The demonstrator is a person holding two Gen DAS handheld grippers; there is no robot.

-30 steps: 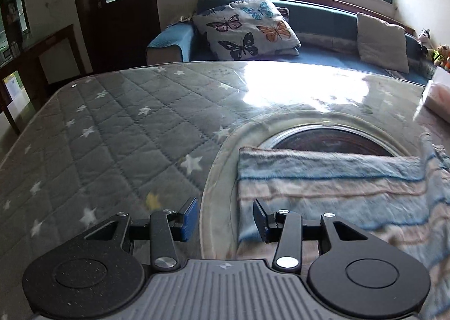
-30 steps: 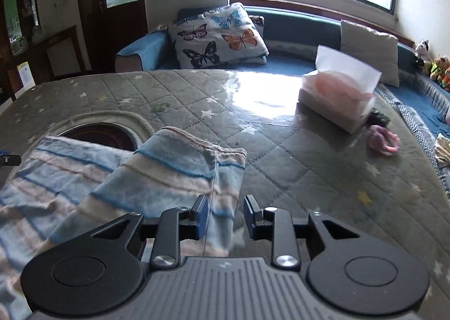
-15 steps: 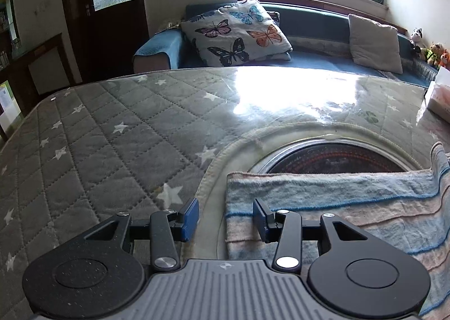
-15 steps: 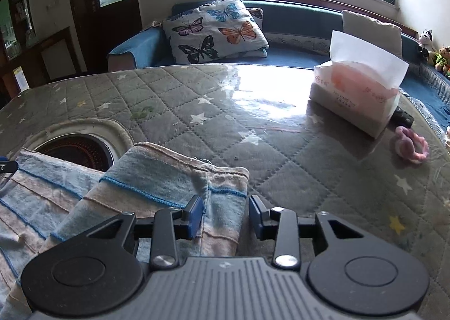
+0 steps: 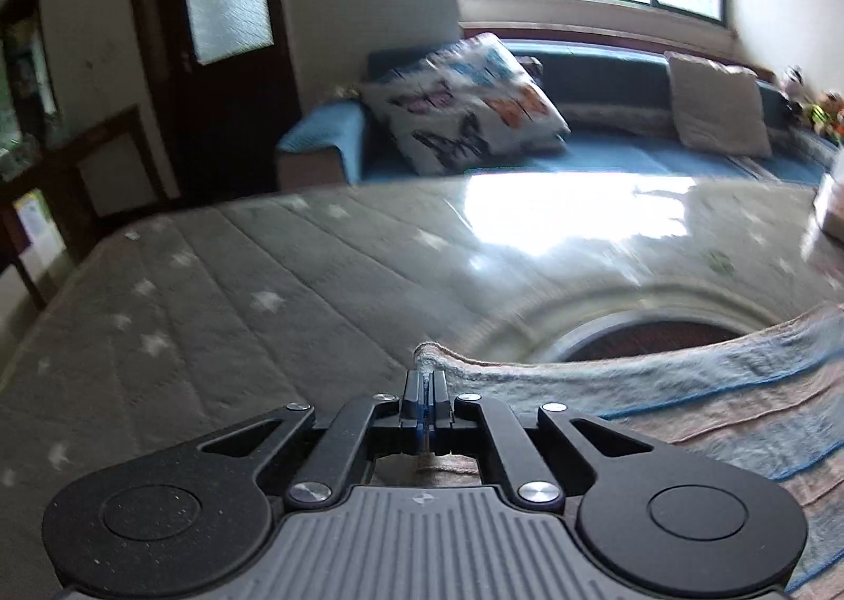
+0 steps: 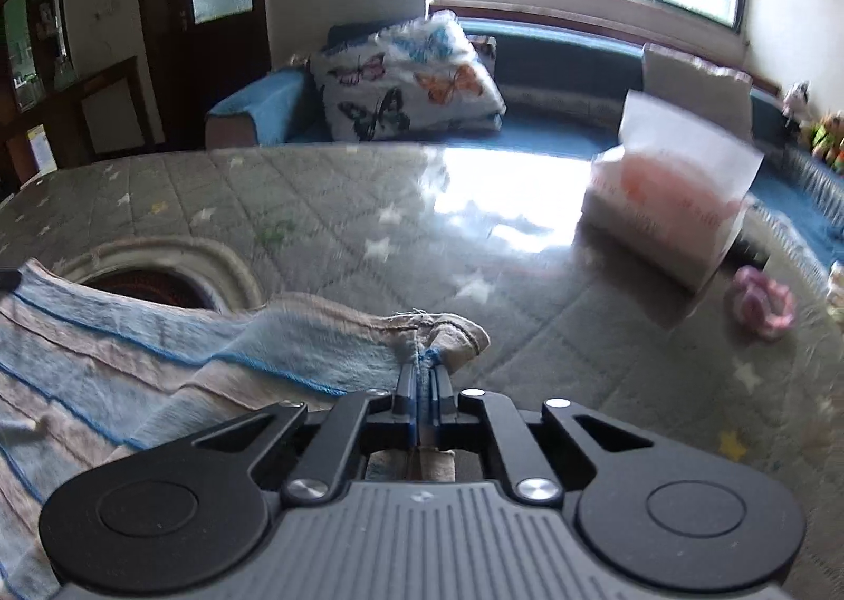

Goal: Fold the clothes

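A blue, pink and beige striped cloth (image 5: 686, 405) lies on a grey star-quilted table cover (image 5: 237, 315). My left gripper (image 5: 424, 384) is shut on the cloth's left far corner, and the edge rises from the table there. In the right wrist view my right gripper (image 6: 424, 378) is shut on the right far corner of the same cloth (image 6: 158, 363), which bunches up at the jaws. The cloth stretches between the two grippers.
A round dark opening with a pale rim (image 5: 649, 336) shows in the table cover behind the cloth. A tissue box (image 6: 670, 220) and a pink object (image 6: 762, 307) sit at the right. A sofa with a butterfly pillow (image 6: 411, 78) stands behind the table.
Both grippers were open over the cloth's far corners; both have now shut on those corners. The corners have lifted slightly, and the views are motion-blurred.
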